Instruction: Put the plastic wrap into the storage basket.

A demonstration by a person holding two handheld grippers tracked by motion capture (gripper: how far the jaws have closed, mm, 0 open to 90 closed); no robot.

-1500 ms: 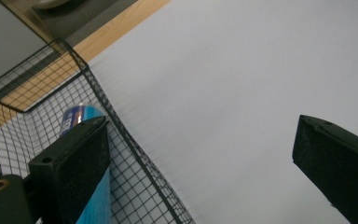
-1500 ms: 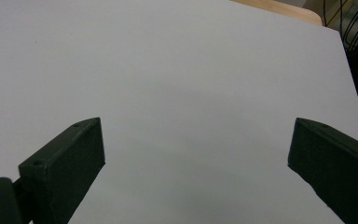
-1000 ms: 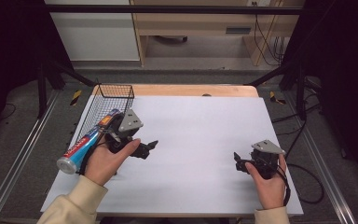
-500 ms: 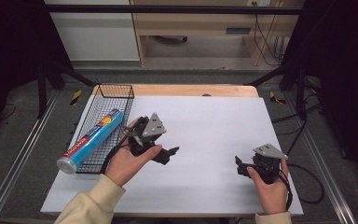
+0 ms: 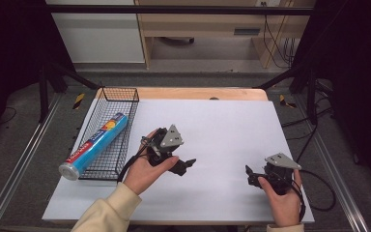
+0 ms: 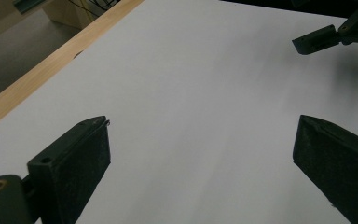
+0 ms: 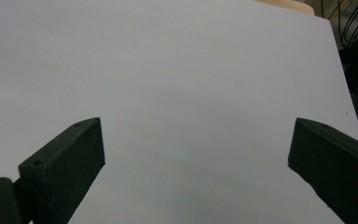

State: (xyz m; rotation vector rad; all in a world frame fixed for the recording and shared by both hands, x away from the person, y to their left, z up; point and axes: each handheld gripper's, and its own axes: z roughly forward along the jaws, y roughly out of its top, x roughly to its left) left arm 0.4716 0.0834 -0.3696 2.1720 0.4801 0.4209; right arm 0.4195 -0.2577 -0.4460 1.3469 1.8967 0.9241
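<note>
White sheeting covers the surface (image 5: 222,130), with a wooden edge at the far side and dark floor around it. Left claw (image 5: 187,165) hovers over the middle of the sheet, released and holding nothing, its jaws set wide apart. Right claw (image 5: 249,175) hangs low near the person's edge, also released and empty. Well apart from both, at the left edge of the surface, a blue tube (image 5: 95,144) with a silver cap lies on its side in a black wire basket (image 5: 121,93), its capped end poking past the near rim. Judging from this, the placing looks done, with nothing left to move.
</note>
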